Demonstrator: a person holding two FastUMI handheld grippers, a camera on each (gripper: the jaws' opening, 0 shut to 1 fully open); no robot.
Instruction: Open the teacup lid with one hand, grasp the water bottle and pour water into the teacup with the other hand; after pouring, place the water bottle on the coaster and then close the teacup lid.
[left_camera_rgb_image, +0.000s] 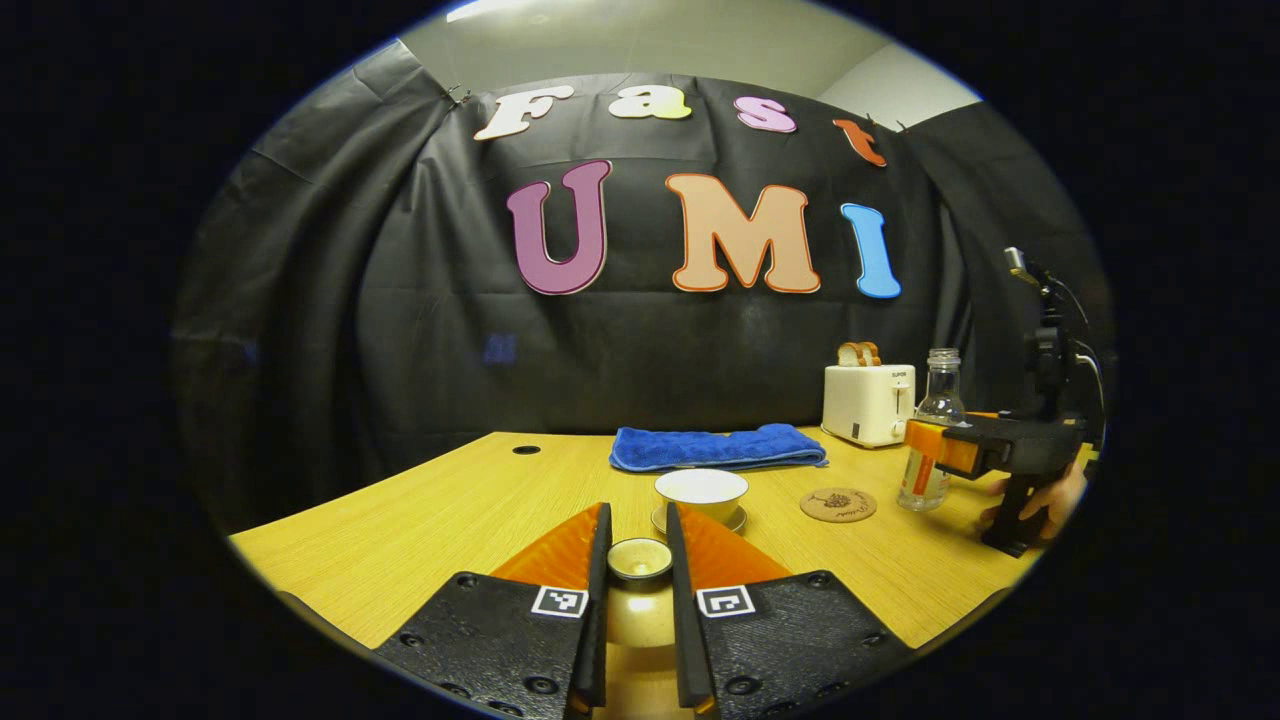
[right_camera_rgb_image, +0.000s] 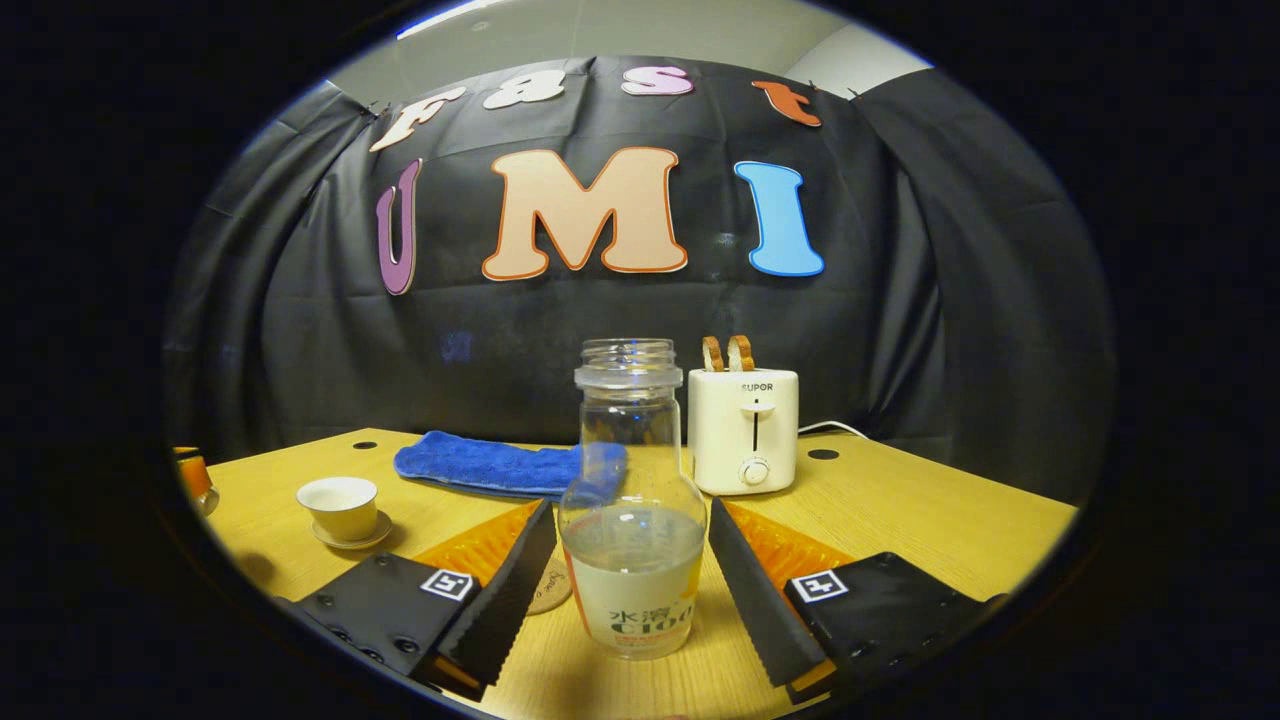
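One teacup lid (left_camera_rgb_image: 640, 560) is clamped between the left hand-held gripper's (left_camera_rgb_image: 638, 545) fingers; the one uncovered teacup (left_camera_rgb_image: 701, 493) stands at 12 o'clock beyond it on the worktop (left_camera_rgb_image: 420, 520). The right hand-held gripper (right_camera_rgb_image: 632, 560) brackets the single water bottle (right_camera_rgb_image: 630, 520), jaws spread, untouching. One coaster (left_camera_rgb_image: 838, 504), one blue towel (left_camera_rgb_image: 715, 447), one toaster (right_camera_rgb_image: 745, 430) holding two slices.

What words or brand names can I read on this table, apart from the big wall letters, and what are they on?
"SUPOR": on the front of the white toaster.
Print on the water bottle label: partly curving out of sight, not fully readable.
Script on the round coaster: too small to read.
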